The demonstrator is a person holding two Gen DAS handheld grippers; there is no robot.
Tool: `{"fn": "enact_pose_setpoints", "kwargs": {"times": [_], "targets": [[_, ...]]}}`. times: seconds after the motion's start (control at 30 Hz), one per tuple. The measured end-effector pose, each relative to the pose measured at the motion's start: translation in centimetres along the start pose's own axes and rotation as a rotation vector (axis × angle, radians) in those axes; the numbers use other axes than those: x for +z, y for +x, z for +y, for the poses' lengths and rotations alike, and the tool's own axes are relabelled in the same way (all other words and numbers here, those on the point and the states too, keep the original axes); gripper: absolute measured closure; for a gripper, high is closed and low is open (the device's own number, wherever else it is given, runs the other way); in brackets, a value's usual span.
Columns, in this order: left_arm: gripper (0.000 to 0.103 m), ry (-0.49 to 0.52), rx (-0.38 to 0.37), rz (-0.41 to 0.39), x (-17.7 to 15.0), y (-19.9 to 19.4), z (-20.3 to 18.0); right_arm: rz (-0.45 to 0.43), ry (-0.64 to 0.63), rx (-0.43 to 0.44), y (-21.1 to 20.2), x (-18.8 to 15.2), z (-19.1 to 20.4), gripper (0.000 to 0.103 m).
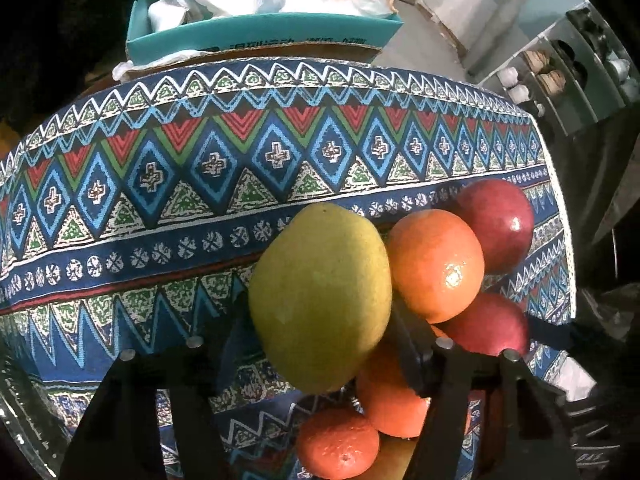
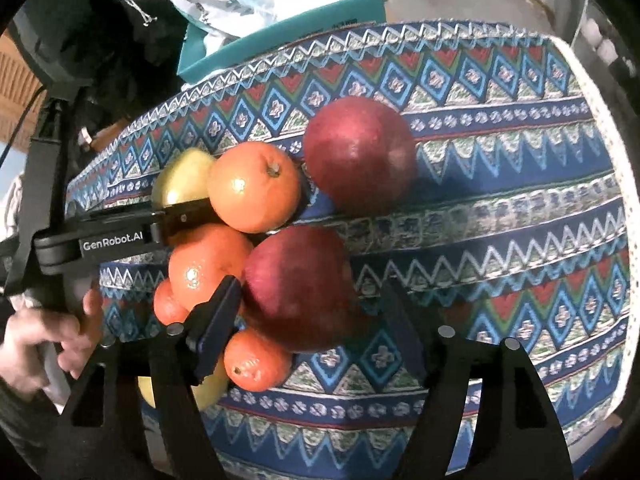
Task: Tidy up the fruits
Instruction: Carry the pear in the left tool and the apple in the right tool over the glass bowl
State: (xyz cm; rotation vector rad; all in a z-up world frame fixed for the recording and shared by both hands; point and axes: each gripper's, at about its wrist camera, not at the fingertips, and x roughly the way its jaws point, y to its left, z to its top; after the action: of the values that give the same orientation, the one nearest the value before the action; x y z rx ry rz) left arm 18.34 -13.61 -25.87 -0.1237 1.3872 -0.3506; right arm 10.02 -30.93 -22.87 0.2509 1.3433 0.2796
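Note:
A cluster of fruit lies on a patterned blue tablecloth (image 1: 160, 208). My left gripper (image 1: 320, 312) is shut on a yellow-green mango (image 1: 320, 296), one finger on each side. Beside it lie an orange (image 1: 436, 264), two red apples (image 1: 500, 224) (image 1: 488, 324) and smaller oranges (image 1: 338, 446). In the right wrist view, my right gripper (image 2: 312, 300) is closed around the nearer red apple (image 2: 296, 288); its left finger (image 2: 216, 320) touches the apple, its right finger sits at the apple's other side. The far apple (image 2: 360, 152), an orange (image 2: 254, 186) and the left gripper (image 2: 120, 236) on the mango (image 2: 182, 180) show there too.
A teal box (image 1: 256, 36) with plastic bags stands behind the table's far edge. A shelf rack (image 1: 568, 68) stands at the far right. A hand (image 2: 36, 340) holds the left gripper. A yellow fruit (image 2: 204, 394) lies under my right gripper's left finger.

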Motion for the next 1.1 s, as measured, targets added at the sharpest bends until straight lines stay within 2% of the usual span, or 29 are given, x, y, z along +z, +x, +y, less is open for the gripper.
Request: {"fn": "enact_pose_setpoints", "kwargs": {"times": [0.13, 0.33, 0.4, 0.7, 0.9, 1.1], "targets": [[0.037, 0.011, -0.001, -0.014, -0.2, 0.1, -0.1, 0.050, -0.004, -0.009, 2.2, 0.0, 0.3, 0.030], [0.038, 0.006, 0.017, -0.026, -0.9, -0.5, 0.8, 0.025, 0.028, 0.054, 2.2, 0.5, -0.7, 0.034], [0.038, 0.002, 0.020, -0.025, -1.2, -0.8, 1.2, 0.021, -0.001, 0.038, 2.0, 0.6, -0.4, 0.035], [0.038, 0.010, 0.057, -0.047, -3.7, -2.9, 2.3, -0.040, -0.158, -0.149, 0.9, 0.2, 2.2, 0.035], [0.038, 0.036, 0.089, -0.084, -5.3, -5.5, 2.4, -0.102, -0.200, -0.182, -1.4, 0.4, 4.0, 0.035], [0.038, 0.056, 0.104, -0.125, -6.8, -8.9, 2.2, -0.160, -0.221, -0.168, -4.1, 0.0, 5.8, 0.035]]}}
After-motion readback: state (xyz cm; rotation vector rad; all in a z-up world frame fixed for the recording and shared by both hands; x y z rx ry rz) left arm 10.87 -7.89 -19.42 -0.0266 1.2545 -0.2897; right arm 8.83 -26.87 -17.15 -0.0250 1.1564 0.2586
